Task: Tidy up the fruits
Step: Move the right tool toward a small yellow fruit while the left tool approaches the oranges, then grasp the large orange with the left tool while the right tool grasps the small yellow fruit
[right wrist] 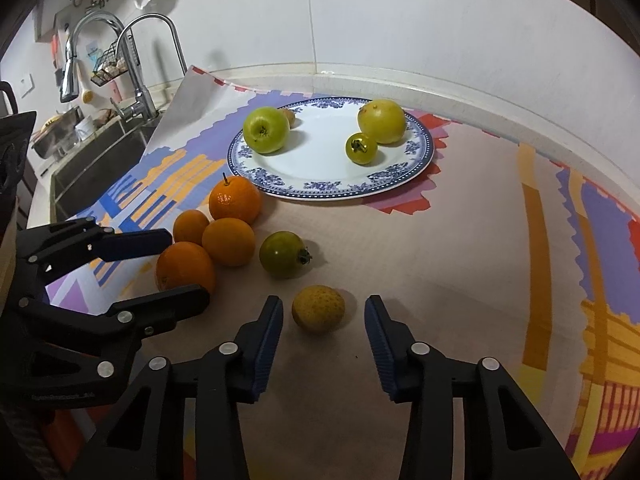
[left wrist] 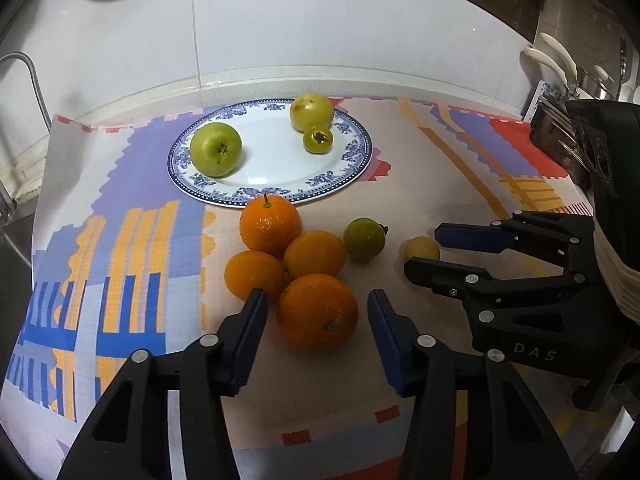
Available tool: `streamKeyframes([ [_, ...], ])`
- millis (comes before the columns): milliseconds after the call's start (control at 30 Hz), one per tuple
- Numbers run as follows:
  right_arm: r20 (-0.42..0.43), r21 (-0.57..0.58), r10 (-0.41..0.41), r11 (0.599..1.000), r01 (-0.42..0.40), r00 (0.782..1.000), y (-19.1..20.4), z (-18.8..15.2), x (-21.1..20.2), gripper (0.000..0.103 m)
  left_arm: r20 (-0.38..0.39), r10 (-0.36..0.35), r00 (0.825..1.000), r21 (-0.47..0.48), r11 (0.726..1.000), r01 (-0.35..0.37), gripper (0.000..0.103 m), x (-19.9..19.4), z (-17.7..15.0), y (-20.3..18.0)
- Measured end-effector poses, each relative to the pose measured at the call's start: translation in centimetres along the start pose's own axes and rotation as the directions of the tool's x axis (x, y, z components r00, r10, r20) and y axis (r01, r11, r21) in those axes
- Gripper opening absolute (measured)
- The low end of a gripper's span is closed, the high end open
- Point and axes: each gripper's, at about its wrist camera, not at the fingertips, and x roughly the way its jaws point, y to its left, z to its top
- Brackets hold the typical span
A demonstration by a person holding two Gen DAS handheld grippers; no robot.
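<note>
A blue-patterned white plate (left wrist: 280,168) (right wrist: 320,168) holds a green apple (left wrist: 215,149) (right wrist: 266,129), a yellow-green fruit (left wrist: 311,111) (right wrist: 381,121) and a small green tomato (left wrist: 317,139) (right wrist: 361,148). Several oranges (left wrist: 294,260) (right wrist: 228,240) lie clustered on the cloth in front of the plate. My left gripper (left wrist: 316,312) (right wrist: 182,262) is open around the nearest orange (left wrist: 317,312) (right wrist: 185,267). A green tomato (left wrist: 364,239) (right wrist: 284,254) lies beside the oranges. My right gripper (right wrist: 323,312) (left wrist: 420,250) is open around a small yellow fruit (right wrist: 318,308) (left wrist: 421,249).
A colourful patterned cloth (left wrist: 420,184) (right wrist: 460,240) covers the counter. A sink with a faucet (right wrist: 132,60) lies to the left. A white tiled wall (left wrist: 320,20) stands behind the plate. A utensil rack (left wrist: 560,136) stands at the right edge. A small brownish fruit (right wrist: 289,116) sits behind the apple.
</note>
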Motion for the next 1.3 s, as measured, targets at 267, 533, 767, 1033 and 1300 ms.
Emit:
streamKeyframes([
  [267,-0.012,0.013,0.017,1.000,-0.016,1.000,0.1,-0.1,0.6,0.031,-0.004,0.001,1.000,-0.001,1.000,-0.001,0.042,0.1,0.1,0.0],
  [533,-0.005,0.006,0.013,1.000,-0.013,1.000,0.5,-0.2,0.2,0.030,0.009,-0.001,1.000,-0.007,1.000,0.001,0.041,-0.5,0.0,0.0],
  [767,0.026,0.007,0.000,1.000,0.000,1.000,1.0,0.0,-1.3,0.030,0.053,0.002,0.999,0.001,1.000,-0.002,0.041,-2.0,0.2,0.0],
  [1033,0.086,0.038,-0.028,0.999,0.025,0.996,1.6,0.5,-3.8,0.030,0.122,0.010,0.993,0.014,1.000,-0.012,0.041,-4.8,1.0,0.1],
  [1300,0.160,0.074,-0.067,0.996,0.056,0.985,2.6,1.2,-6.6,0.030,0.198,-0.001,0.980,0.049,0.999,-0.009,0.041,-7.2,1.9,0.5],
])
